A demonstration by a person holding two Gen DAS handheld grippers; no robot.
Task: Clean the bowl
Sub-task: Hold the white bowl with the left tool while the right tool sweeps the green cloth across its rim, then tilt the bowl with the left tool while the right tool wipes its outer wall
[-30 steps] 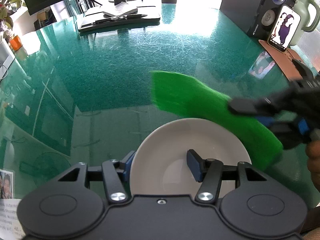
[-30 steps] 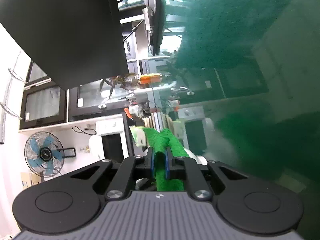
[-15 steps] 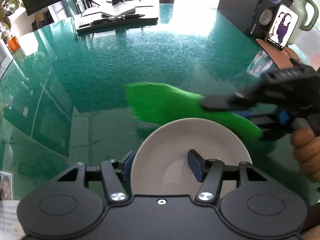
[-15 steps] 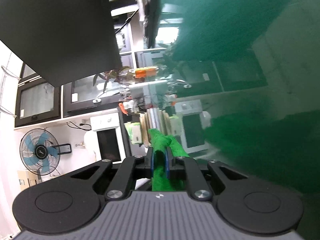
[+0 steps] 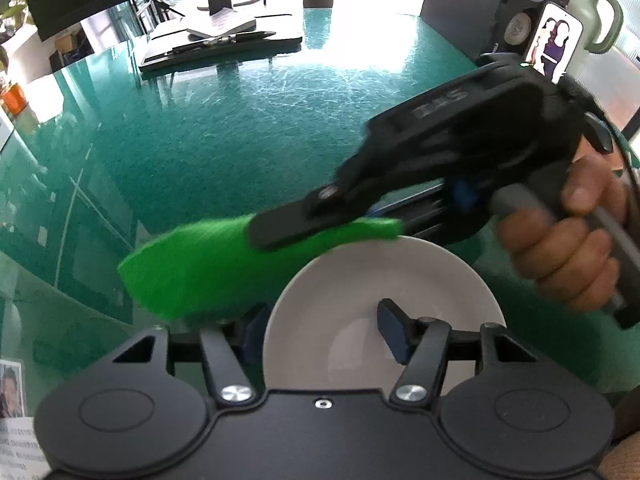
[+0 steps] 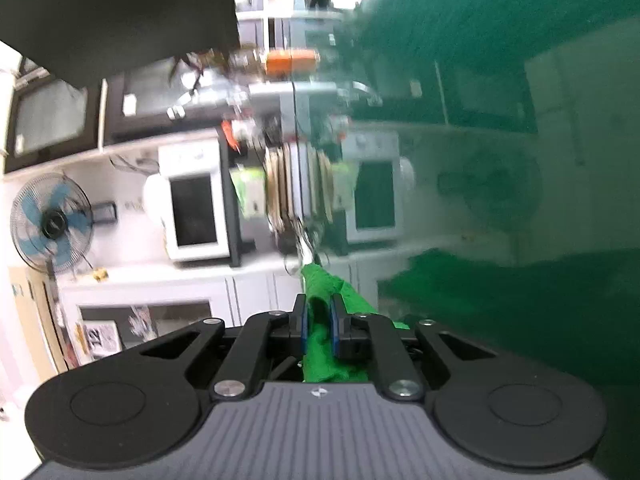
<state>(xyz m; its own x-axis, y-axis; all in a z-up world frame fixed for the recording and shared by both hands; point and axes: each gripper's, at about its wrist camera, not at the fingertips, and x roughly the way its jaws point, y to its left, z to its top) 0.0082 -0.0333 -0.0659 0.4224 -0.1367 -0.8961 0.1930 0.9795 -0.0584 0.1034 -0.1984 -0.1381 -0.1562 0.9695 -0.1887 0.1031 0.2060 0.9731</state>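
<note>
Bowl (image 5: pixel 384 280): white, shallow and glossy, it sits at the near edge of the green glass worktop (image 5: pixel 240 128), right in front of the left gripper (image 5: pixel 320 330). That gripper pinches the bowl's near left rim, one blue pad inside the well and the other outside the wall, so it is grasping the bowl and steadying it. By its look the bowl is glazed ceramic or something like it: stiff, smooth, probably slippery under a pad and liable to chip if knocked on glass. The rim is the sensible place to hold it, since the wall is thin enough to fit between the fingers and the well stays free for wiping.

Over the far left rim lies a green cloth (image 5: pixel 200 264), soft and limp, drooping past the edge toward the worktop. The right gripper (image 6: pixel 318 320) is clenched on a fold of this cloth, with a person's hand (image 5: pixel 568 240) around its handle. Whether the cloth touches the bowl's surface is unclear; it is blurred. Any dirt on the bowl is too faint to tell.

A phone (image 5: pixel 554 46) stands well apart at the far right.
</note>
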